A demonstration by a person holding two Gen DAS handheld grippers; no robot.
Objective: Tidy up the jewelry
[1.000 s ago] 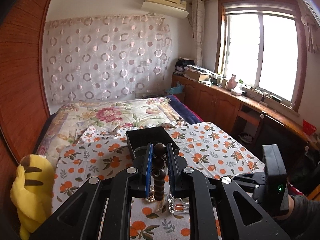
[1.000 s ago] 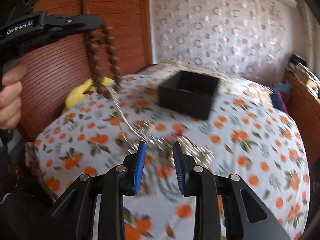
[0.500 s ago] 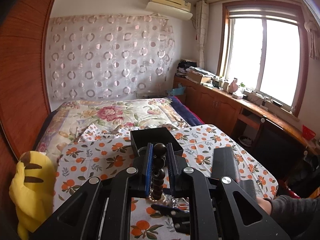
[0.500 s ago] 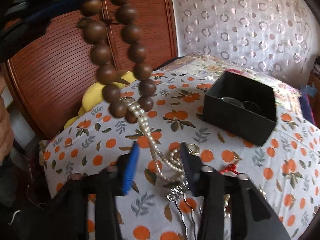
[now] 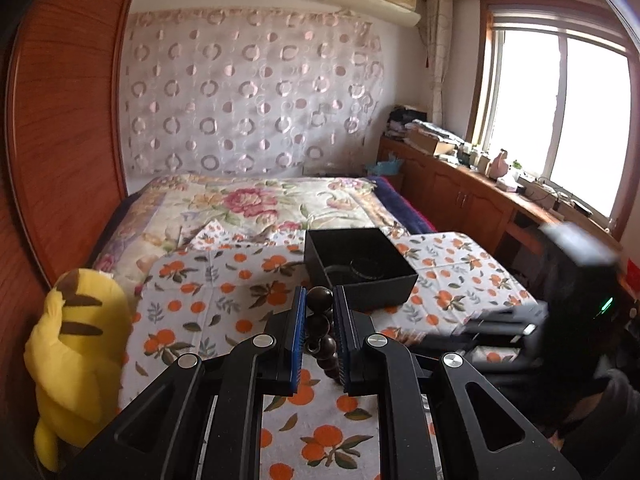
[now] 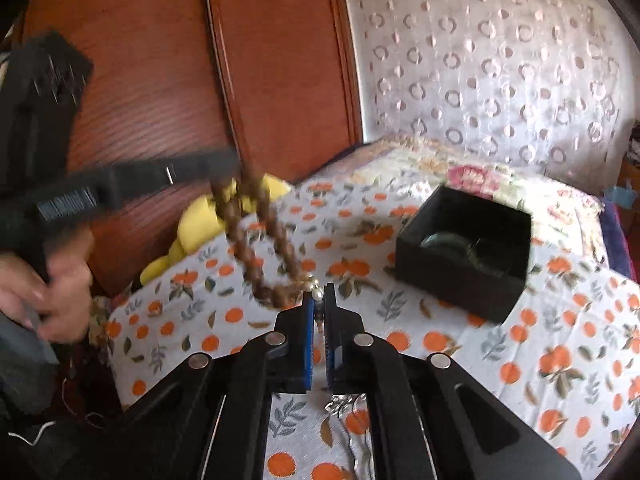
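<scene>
Bead bracelet (image 6: 256, 236) clamped in left gripper (image 5: 320, 312); right gripper (image 6: 319, 300), open half a second ago, now pinches snagged pearl strand (image 6: 316, 290), untangling before boxing.

From the left wrist we look forward along the left gripper (image 5: 319, 334), low over the orange-print cloth (image 5: 224, 300), facing down the bed toward the circle-patterned curtain (image 5: 248, 100), with the window (image 5: 560, 120) to our right. From the right wrist we look along the right gripper (image 6: 318, 338), just as near the cloth (image 6: 560, 340), but turned leftward toward the wooden wardrobe (image 6: 160, 100). Both views share the black box (image 5: 360, 266) (image 6: 464, 256), the yellow plush toy (image 5: 76, 352) (image 6: 196, 228), the curtain (image 6: 500, 72) and the cloth; each view also catches the other gripper at its edge
</scene>
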